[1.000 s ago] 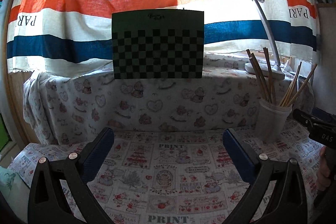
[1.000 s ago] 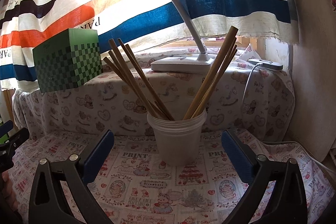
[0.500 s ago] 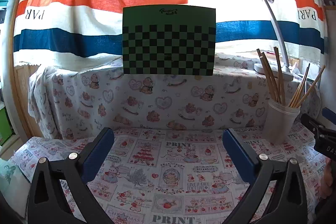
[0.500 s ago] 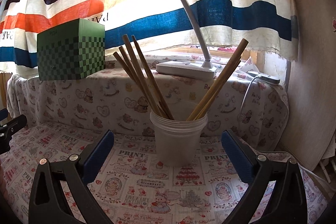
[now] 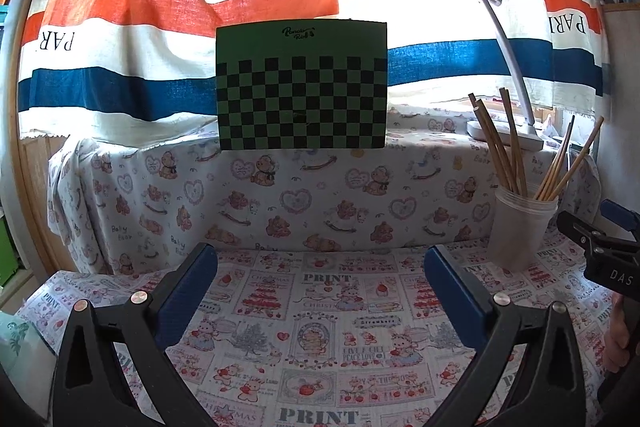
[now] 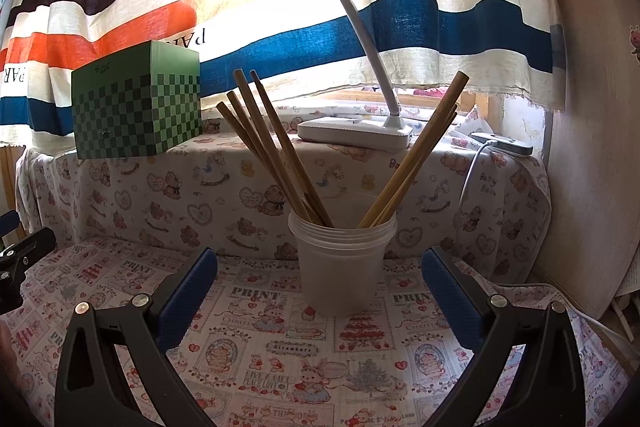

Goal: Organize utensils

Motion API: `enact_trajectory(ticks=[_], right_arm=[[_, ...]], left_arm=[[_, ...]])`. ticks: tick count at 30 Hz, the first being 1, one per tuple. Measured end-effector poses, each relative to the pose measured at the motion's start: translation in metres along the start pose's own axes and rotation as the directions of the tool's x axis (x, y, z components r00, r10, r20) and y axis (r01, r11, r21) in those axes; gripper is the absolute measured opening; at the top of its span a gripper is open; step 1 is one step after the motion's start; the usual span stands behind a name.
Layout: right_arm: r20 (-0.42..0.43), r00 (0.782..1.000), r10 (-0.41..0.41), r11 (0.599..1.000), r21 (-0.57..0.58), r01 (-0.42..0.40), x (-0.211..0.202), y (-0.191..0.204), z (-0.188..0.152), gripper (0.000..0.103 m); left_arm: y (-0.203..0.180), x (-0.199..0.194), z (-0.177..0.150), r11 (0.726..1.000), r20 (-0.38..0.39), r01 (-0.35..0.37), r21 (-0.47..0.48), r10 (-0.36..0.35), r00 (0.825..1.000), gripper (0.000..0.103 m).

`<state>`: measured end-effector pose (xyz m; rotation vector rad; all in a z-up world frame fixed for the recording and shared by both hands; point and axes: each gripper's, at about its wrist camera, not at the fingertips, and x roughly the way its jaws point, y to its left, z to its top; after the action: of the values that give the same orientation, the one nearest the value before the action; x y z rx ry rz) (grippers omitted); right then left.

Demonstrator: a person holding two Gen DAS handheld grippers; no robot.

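Chopsticks (image 6: 280, 151) stand bundled in a translucent plastic cup (image 6: 340, 267), splayed into two groups: darker sticks lean left, paler ones (image 6: 420, 155) lean right. Cup sits upright on the printed tablecloth (image 6: 280, 359), near the back edge of the table where the cloth rises up to a raised ledge. Right gripper (image 6: 320, 291) faces the cup head-on, jaws spread wide and empty, blue pads (image 6: 188, 295) flanking the cup's base without touching it. Left gripper (image 5: 320, 291) likewise released, nothing between its fingers, hovering over bare cloth at mid-table; from its view the cup (image 5: 520, 231) stands toward the right edge, with the other gripper's black frame just beside it at the frame border. On the ledge behind: green checkered box (image 5: 302, 87) toward the left, white desk lamp (image 6: 356, 135) with its base behind the cup and its arm curving up and leftward. White cable and a small white device (image 6: 502, 143) lie at the ledge's right end. Striped curtain (image 5: 160, 7) in orange, blue, dark purple and cream hangs behind everything, backlit by the window.
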<state>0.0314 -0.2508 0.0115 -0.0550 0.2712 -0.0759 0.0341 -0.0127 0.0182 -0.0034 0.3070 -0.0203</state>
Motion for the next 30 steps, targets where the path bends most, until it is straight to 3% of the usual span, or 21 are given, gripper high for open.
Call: enact_trajectory(ticks=[8,30], right_arm=[[-0.002,1.000,-0.004,1.000,0.003,0.004,0.0002,-0.0007,-0.0001,0.103],[-0.004,1.000,-0.008,1.000,0.005,0.008,0.0006,-0.0020,0.0002,0.103]], left_arm=[[0.0023,0.0006,-0.0002,1.000,-0.005,-0.029,-0.011,0.029,1.000,0.103],[-0.0027,0.0011,-0.0006,1.000,-0.015,-0.007,0.008,0.007,1.000,0.103]])
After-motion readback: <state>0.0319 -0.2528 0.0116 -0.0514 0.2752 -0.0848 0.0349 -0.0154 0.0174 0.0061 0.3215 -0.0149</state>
